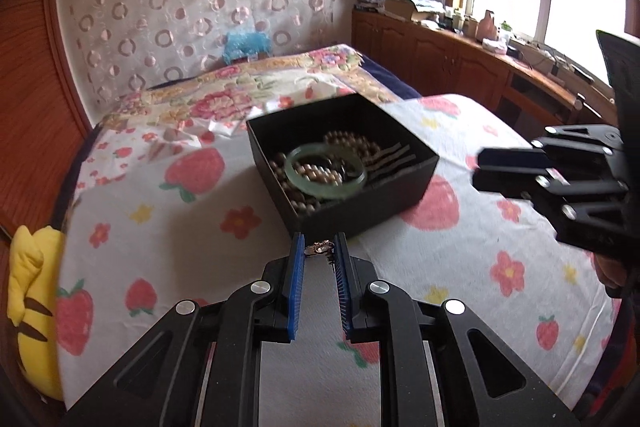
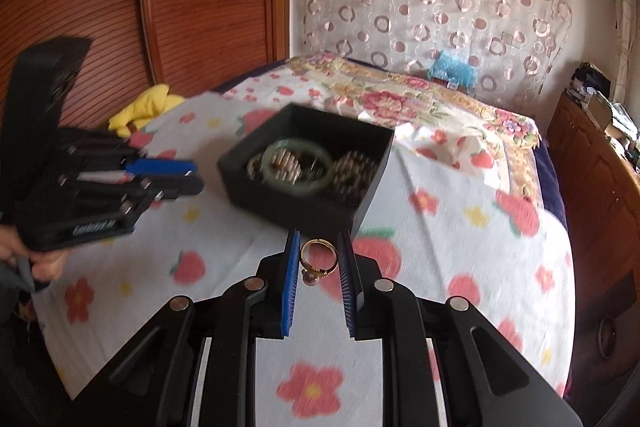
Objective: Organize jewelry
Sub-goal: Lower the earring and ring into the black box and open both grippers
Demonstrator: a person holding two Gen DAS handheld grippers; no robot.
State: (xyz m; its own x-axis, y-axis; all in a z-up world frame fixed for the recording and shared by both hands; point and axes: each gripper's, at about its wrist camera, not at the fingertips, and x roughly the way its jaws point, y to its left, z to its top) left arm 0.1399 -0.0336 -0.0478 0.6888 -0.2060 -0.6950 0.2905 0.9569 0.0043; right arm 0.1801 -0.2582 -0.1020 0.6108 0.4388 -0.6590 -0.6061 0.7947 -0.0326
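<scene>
Jewelry box (image 1: 344, 163), black and open, sits on a bed's strawberry-print sheet (image 1: 160, 239) in a wood-panelled bedroom, holding one green bangle (image 1: 326, 171) and beads. The left gripper (image 1: 320, 249) pinches a small gold piece (image 1: 319, 248); the right gripper (image 2: 319, 251) clamps one pearl ring (image 2: 314, 259). Open sheet surrounds the box.

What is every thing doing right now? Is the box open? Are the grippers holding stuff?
Black box: open, no lid on, sitting on the bed.
Green bangle: inside the box, lying on the beads.
Bead strings: piled in the box.
Left gripper: shut on a small gold piece, in front of the box.
Right gripper: shut on a gold ring with a pearl.
Strawberry sheet: spread flat under the box.
</scene>
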